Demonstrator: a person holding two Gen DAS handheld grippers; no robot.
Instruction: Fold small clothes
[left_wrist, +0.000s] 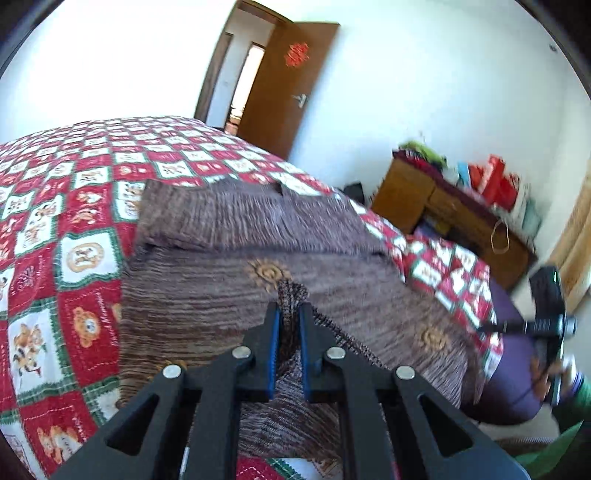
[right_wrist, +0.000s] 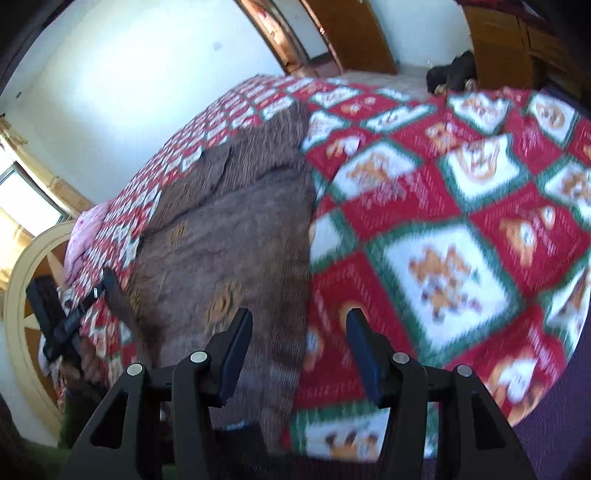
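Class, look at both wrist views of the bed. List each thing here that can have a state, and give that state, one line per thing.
Left gripper: shut on a pinched-up fold of the brown garment.
Right gripper: open, nothing between its fingers.
Brown garment: spread on the quilt, one part folded over, one edge lifted.
Quilt: spread flat over the bed.
Door: open.

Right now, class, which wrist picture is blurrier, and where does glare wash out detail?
Right wrist view: heavy motion blur smears the quilt and brown garment. Left wrist view: sharper, mild blur at the dresser; the wall is blown out white; fisheye bends the door.
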